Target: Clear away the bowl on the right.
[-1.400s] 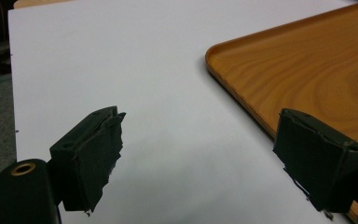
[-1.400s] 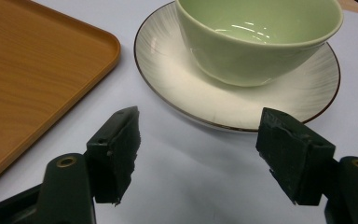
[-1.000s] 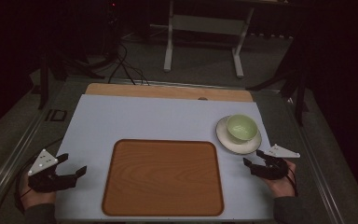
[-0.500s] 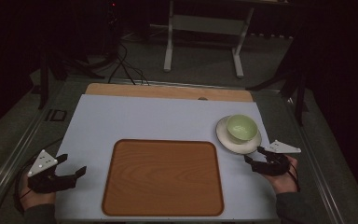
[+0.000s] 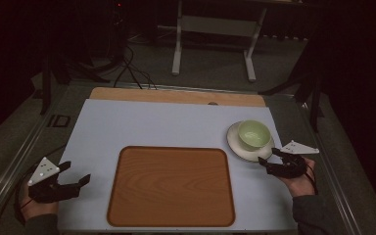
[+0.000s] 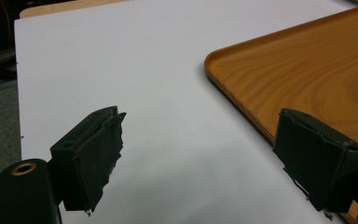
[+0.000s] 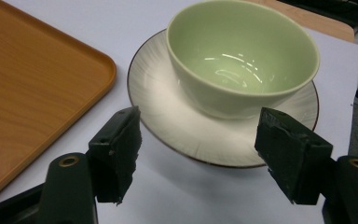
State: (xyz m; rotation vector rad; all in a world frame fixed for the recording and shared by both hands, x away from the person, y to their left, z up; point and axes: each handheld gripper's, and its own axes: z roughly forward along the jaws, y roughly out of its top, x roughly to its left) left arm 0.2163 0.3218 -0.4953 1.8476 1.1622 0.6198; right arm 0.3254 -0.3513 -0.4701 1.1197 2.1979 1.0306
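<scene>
Since a moment ago the right gripper has crept a little nearer the plate, while the left gripper sits where it was, at the near left corner of the table.

Going by size: the white tabletop carries a wooden tray in the middle near the person, bare of anything. To its right, well toward the table's right edge, stands a pale ribbed plate with a dark rim line, and a green bowl rests upright on it, empty as far as I can see.

Both claws stand with their jaws wide apart, holding nothing. The right one hovers just short of the plate's near edge, jaws straddling it in the right gripper view; the left one points across bare table toward the tray's corner.

Plate and bowl look like glazed ceramic: stiff, fairly heavy for their size, slick and breakable. The bowl merely sits on the plate, so I'd judge it could slide if the plate is tilted. The plate's thin raised lip looks the better place to pinch, kept level; otherwise, the bowl's wall at the rim.
</scene>
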